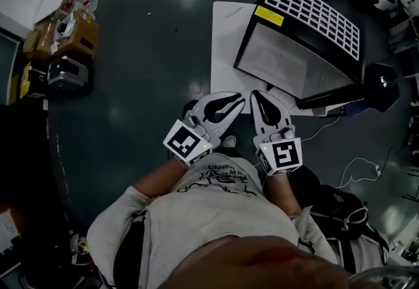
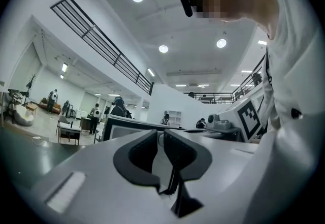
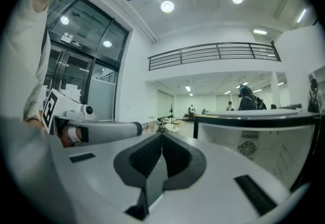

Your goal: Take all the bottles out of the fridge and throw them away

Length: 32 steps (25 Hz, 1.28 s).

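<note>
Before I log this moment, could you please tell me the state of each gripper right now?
Left gripper: jaws nearly together, a narrow gap left, nothing between them.
Right gripper: shut, empty.

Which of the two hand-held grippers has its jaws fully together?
The right hand-held gripper: its jaw tips meet, with nothing between them. The left hand-held gripper shows a narrow gap between its tips and is also empty.
</note>
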Motion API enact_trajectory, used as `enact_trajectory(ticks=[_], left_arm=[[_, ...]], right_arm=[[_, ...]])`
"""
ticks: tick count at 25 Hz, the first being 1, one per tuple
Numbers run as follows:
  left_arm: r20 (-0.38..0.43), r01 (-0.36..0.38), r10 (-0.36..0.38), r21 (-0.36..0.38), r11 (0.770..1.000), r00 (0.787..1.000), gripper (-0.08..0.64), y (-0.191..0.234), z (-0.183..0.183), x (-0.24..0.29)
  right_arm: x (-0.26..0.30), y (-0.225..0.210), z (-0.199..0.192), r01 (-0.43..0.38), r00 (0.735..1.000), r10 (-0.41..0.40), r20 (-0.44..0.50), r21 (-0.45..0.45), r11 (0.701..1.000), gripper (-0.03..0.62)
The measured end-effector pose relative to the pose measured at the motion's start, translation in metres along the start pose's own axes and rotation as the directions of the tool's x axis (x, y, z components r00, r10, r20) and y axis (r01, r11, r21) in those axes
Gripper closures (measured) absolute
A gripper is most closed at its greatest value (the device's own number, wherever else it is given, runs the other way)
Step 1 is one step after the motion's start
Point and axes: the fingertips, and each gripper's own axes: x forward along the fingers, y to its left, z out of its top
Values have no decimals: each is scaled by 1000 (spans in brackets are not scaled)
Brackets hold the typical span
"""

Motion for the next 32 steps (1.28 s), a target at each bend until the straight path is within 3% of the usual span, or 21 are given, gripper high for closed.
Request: enact_trajectory(ticks=[16,32], left_arm=[[1,97,-97,-19,995,995,551,-48,-5,77],[-20,169,-170,-42,985,985,551,-58,-13,102]], right_arm=[[-58,-66,-1,62,998,-62,-5,-8,998,583],[-73,-91,0,153,988,-153,-6,22,988,583]])
